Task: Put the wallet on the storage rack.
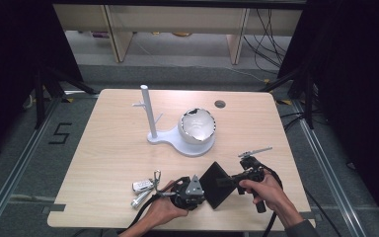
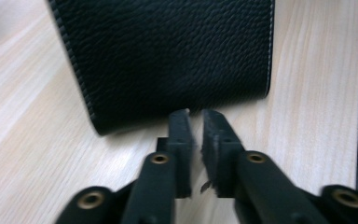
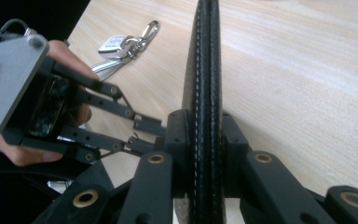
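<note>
A black leather wallet (image 1: 216,184) stands on edge near the 6 o'clock edge of the tabletop (image 1: 108,148), clamped at its stitched rim by the right claw (image 3: 206,140). The left claw (image 2: 195,122), at the wallet's 9 o'clock, sits nearly together, a narrow gap between its pads and nothing held, its tips just short of the leather. A bunch of keys (image 1: 145,187) lies at the left hand's (image 1: 162,210) 10 o'clock; a white stand (image 1: 177,136) sits toward 12

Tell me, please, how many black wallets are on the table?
1. The wallet is at the table's near edge, clamped on edge in the right gripper, right of the keys.
</note>
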{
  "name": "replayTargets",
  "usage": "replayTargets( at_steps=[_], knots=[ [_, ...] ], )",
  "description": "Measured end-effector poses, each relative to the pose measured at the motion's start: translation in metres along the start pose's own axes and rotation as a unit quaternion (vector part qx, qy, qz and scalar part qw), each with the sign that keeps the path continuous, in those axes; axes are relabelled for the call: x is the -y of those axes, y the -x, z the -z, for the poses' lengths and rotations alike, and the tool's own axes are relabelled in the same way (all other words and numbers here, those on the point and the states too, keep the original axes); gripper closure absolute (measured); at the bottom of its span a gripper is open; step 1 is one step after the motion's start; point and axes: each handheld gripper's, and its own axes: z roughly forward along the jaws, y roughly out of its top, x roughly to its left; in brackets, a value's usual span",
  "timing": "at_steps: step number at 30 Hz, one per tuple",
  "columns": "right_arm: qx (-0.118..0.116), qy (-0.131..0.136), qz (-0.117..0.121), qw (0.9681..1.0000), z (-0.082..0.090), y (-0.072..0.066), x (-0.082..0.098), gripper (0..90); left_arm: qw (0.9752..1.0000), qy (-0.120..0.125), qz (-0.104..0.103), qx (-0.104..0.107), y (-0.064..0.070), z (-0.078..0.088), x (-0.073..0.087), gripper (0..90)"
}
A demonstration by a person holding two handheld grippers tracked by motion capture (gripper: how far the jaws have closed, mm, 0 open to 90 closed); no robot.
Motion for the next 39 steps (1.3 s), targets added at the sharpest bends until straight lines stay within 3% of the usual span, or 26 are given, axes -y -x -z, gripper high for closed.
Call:
replayTargets(
  at_steps=[3, 4, 5, 8, 9, 13, 16, 21, 24, 25, 28, 30, 31, 32, 34, 36, 37, 39],
  knots=[
    [-0.003, 0.004, 0.011, 0.9999, 0.003, -0.002, -0.002, 79.0, 0.9999, 0.007, 0.01, 0.0, -0.001, 0.008, 0.003, 72.7],
    [-0.009, 0.003, 0.004, 0.9999, 0.007, -0.005, -0.003, 79.0, 0.9999, 0.005, 0.011, 0.001, -0.001, 0.012, 0.004, 69.4],
    [-0.003, 0.008, 0.009, 0.9999, 0.008, -0.006, -0.004, 79.0, 0.9995, 0.019, 0.027, -0.004, 0.001, 0.018, 0.006, 67.0],
    [0.001, 0.014, 0.024, 0.9996, 0.02, -0.011, -0.013, 79.0, 0.9988, 0.026, 0.04, -0.01, 0.002, 0.033, 0.012, 57.3],
    [0.011, 0.02, 0.027, 0.9994, 0.023, -0.011, -0.015, 79.0, 0.9991, 0.021, 0.037, -0.007, 0.001, 0.039, 0.015, 55.5],
    [0.015, 0.035, 0.035, 0.9987, 0.033, -0.01, -0.028, 79.0, 0.9978, 0.024, 0.06, -0.012, 0.001, 0.062, 0.03, 49.9],
    [0.019, 0.042, 0.032, 0.9984, 0.037, -0.01, -0.034, 79.0, 0.9975, 0.02, 0.067, -0.015, 0.0, 0.07, 0.037, 45.7],
    [0.024, 0.061, 0.021, 0.9977, 0.047, -0.011, -0.052, 79.0, 0.9946, 0.028, 0.096, -0.026, 0.003, 0.083, 0.055, 42.4],
    [0.03, 0.074, 0.023, 0.9965, 0.052, -0.007, -0.064, 79.0, 0.9946, 0.017, 0.099, -0.024, 0.004, 0.089, 0.065, 40.6],
    [0.042, 0.078, 0.032, 0.9956, 0.055, -0.005, -0.069, 78.9, 0.9942, 0.019, 0.103, -0.024, 0.006, 0.09, 0.068, 40.0],
    [0.047, 0.087, 0.027, 0.9947, 0.06, -0.004, -0.082, 78.9, 0.9937, 0.01, 0.108, -0.029, 0.008, 0.095, 0.079, 37.7],
    [0.04, 0.089, 0.019, 0.9951, 0.061, -0.004, -0.087, 78.9, 0.9933, 0.01, 0.112, -0.028, 0.008, 0.096, 0.082, 37.4],
    [0.048, 0.093, 0.03, 0.9941, 0.063, -0.003, -0.09, 78.9, 0.9934, 0.011, 0.11, -0.03, 0.008, 0.098, 0.084, 37.3],
    [0.044, 0.096, 0.019, 0.9942, 0.063, -0.004, -0.093, 78.9, 0.9925, 0.011, 0.117, -0.033, 0.009, 0.099, 0.087, 36.8],
    [0.053, 0.101, 0.026, 0.9932, 0.065, -0.001, -0.1, 78.9, 0.9925, 0.011, 0.118, -0.031, 0.008, 0.102, 0.09, 36.2],
    [0.05, 0.099, 0.008, 0.9938, 0.066, -0.002, -0.105, 78.9, 0.9911, 0.017, 0.127, -0.037, 0.009, 0.104, 0.094, 36.1],
    [0.053, 0.107, 0.018, 0.9927, 0.067, 0.001, -0.109, 78.9, 0.9917, 0.015, 0.122, -0.035, 0.008, 0.106, 0.096, 36.1],
    [0.06, 0.11, 0.013, 0.992, 0.068, 0.001, -0.115, 78.9, 0.9897, 0.02, 0.137, -0.038, 0.009, 0.107, 0.098, 36.1]
  ],
)
